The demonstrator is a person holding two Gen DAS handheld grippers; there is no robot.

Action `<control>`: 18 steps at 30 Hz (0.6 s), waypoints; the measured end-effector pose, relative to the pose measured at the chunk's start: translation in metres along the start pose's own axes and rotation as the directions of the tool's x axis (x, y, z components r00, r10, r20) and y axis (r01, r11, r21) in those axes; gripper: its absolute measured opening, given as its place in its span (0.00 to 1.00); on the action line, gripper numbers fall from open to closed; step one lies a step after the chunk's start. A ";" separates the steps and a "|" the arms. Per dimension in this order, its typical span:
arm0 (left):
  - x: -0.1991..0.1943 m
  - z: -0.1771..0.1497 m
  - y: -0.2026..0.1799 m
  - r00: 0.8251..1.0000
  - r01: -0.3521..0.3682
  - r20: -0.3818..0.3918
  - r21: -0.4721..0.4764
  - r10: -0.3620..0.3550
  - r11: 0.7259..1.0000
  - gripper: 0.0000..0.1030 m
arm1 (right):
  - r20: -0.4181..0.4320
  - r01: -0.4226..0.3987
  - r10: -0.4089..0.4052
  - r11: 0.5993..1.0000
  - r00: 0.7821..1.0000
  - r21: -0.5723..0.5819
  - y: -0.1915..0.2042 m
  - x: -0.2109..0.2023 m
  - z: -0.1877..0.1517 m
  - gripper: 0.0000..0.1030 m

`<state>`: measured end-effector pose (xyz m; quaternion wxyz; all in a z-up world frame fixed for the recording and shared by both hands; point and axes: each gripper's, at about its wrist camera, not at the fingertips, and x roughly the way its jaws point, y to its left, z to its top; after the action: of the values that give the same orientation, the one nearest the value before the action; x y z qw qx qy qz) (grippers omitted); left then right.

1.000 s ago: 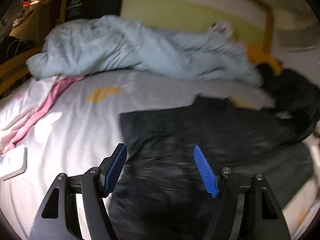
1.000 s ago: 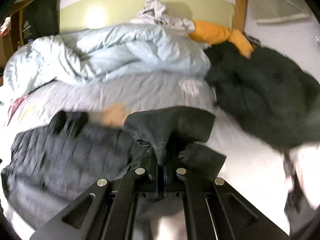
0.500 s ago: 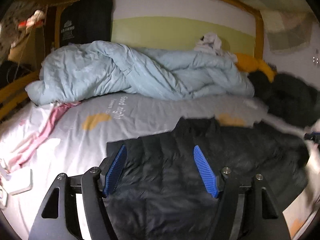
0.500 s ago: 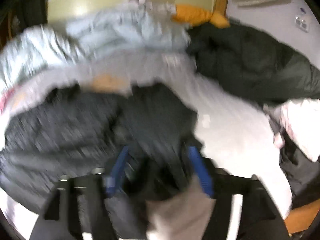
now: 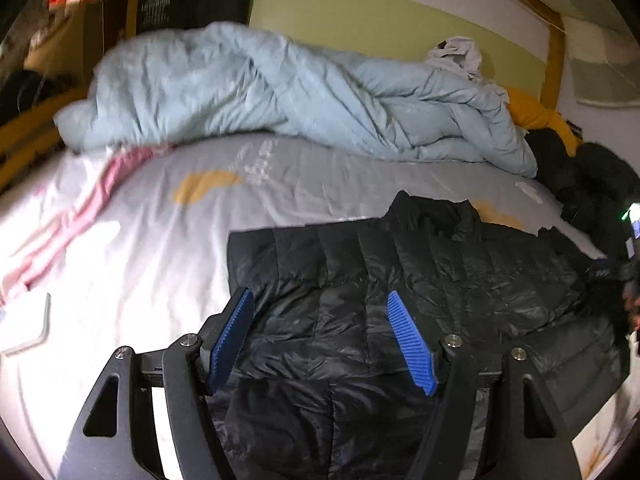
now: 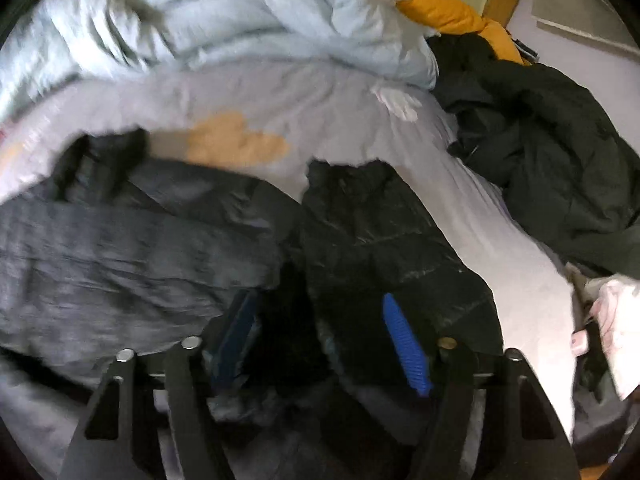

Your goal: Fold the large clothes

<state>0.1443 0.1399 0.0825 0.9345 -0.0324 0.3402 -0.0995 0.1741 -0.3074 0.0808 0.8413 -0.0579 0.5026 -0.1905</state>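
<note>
Right tongs (image 6: pixel 320 344) just let go, now closing again over the folded sleeve, pads not pressing. Left tongs (image 5: pixel 320 344) hanging spread over jacket (image 5: pixel 400 280) lying near on bed (image 5: pixel 160 240). Sleeve fold looking done.

We see a black quilted jacket (image 5: pixel 400 280) of shiny, slick fabric lying on a matt grey cloth sheet (image 5: pixel 312 168). Our gripper pads (image 5: pixel 408 344) look like ribbed blue plastic; the crumpled pale-blue duvet (image 5: pixel 260 92) looks soft and matt.
</note>
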 end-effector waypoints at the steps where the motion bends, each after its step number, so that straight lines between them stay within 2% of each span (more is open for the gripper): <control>1: 0.001 -0.001 0.002 1.000 0.001 -0.007 -0.001 -0.001 1.000 0.66 | -0.016 0.015 -0.015 1.000 1.000 -0.003 -0.001 0.008 0.001 0.54; 3: 0.004 -0.003 0.001 1.000 -0.017 -0.008 0.014 0.017 1.000 0.66 | -0.042 0.031 -0.031 1.000 0.999 0.002 -0.006 0.022 0.003 0.45; 5: 0.005 -0.006 0.000 0.999 -0.035 -0.007 0.032 0.035 0.999 0.66 | -0.057 0.043 -0.042 0.999 0.998 0.014 -0.013 0.032 0.003 0.27; 6: 0.006 -0.006 -0.001 0.999 -0.037 -0.008 0.035 0.038 0.999 0.66 | -0.060 0.039 -0.037 0.999 0.997 0.019 -0.016 0.034 0.002 0.22; 7: 0.006 -0.006 -0.001 0.999 -0.035 -0.011 0.035 0.035 0.999 0.66 | -0.060 0.034 -0.032 0.999 0.998 0.024 -0.020 0.036 0.002 0.07; 9: 0.006 -0.005 -0.002 1.000 -0.027 -0.012 0.032 0.027 0.999 0.66 | -0.014 0.035 -0.034 0.998 0.999 0.053 -0.026 0.028 0.002 0.05; 12: 0.000 -0.004 -0.005 0.999 -0.033 0.009 0.046 0.033 0.998 0.66 | 0.118 0.011 -0.021 0.996 0.993 0.084 -0.033 -0.004 0.003 0.04; 15: -0.004 -0.004 -0.008 0.999 -0.039 0.025 0.059 0.038 0.997 0.66 | 0.214 -0.043 0.031 0.998 0.976 0.053 -0.027 -0.040 0.008 0.04; 18: -0.006 -0.003 -0.008 1.000 -0.023 0.022 0.053 0.022 0.998 0.66 | 0.301 -0.100 0.106 0.994 0.948 -0.035 -0.004 -0.084 0.012 0.04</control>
<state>0.1372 0.1333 0.0850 0.9398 -0.0047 0.3275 -0.0977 0.1476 -0.2806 0.1569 0.9166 -0.0683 0.3718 -0.1302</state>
